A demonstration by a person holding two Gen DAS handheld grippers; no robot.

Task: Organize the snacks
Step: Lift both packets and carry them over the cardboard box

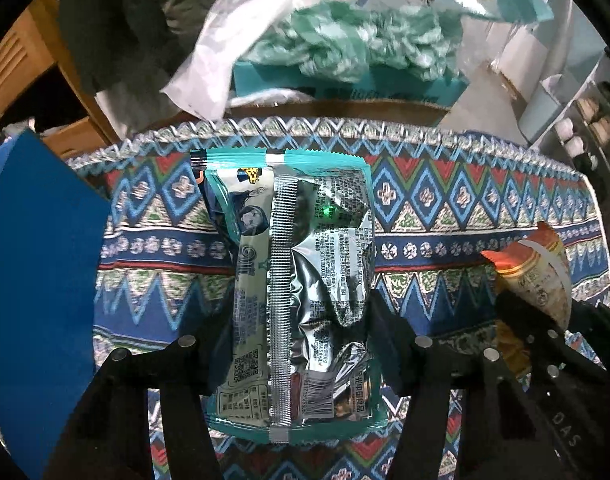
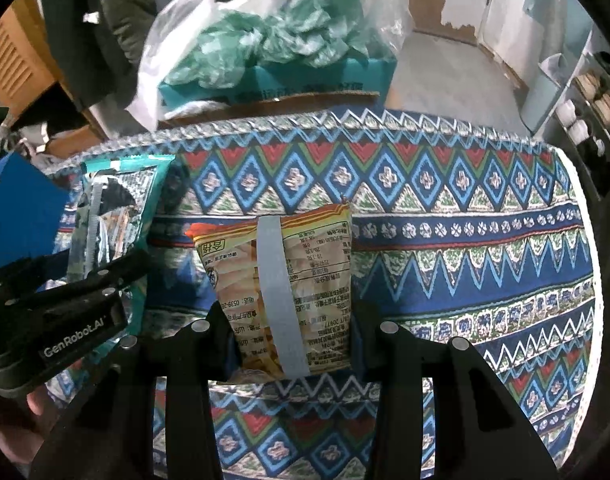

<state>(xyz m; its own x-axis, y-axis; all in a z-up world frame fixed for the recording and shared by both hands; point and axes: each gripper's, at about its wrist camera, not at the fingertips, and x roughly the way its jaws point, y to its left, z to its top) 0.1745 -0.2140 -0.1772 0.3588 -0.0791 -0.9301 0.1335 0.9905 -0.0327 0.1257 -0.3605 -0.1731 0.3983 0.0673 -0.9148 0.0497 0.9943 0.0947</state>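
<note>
Left gripper (image 1: pixel 301 344) is clamped on the teal-and-silver snack pack (image 1: pixel 301 280), back seam up, over the patterned tablecloth (image 1: pixel 445 208). Right gripper (image 2: pixel 293 332) is clamped on the orange snack pack (image 2: pixel 281 280), just right of the teal one. Blue sheet (image 1: pixel 37 260) lies at far left.

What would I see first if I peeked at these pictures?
First, the shiny teal snack packet, gripped between the left hand-held gripper fingers. Next, the orange snack packet, pinched in the right hand-held gripper. Under both lies a bright zigzag-patterned cloth.
</note>
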